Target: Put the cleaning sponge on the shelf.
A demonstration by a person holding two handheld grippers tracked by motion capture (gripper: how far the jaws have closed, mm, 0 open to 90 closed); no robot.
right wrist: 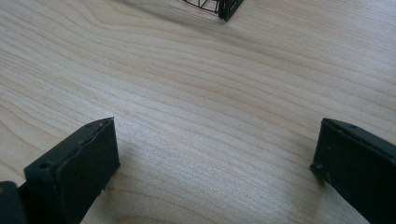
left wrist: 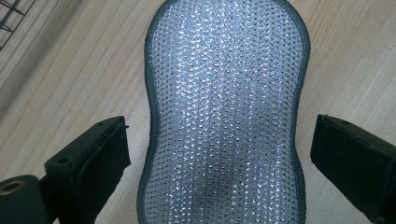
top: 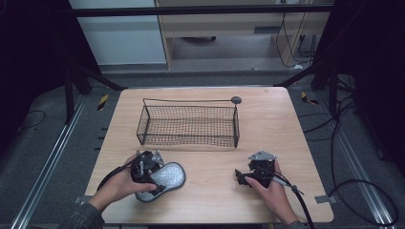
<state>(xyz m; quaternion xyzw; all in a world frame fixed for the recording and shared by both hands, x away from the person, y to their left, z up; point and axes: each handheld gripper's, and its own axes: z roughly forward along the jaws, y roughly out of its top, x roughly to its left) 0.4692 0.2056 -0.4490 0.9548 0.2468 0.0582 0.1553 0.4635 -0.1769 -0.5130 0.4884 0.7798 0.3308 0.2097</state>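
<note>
one silver scrubber (left wrist: 226, 116) between left claw (left wrist: 219, 154) jaws

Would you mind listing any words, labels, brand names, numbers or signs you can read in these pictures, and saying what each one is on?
There is no readable text in any of the three views.
The silver mesh scrubbing pad carries no label or brand.
The black wire basket has no tag.
The wooden table is unmarked.
The left gripper and right gripper show no print on their jaws.

one silver scrubbing pad (top: 162, 180), one black wire basket (top: 188, 125), two claws (top: 152, 171) (top: 242, 177)
</note>
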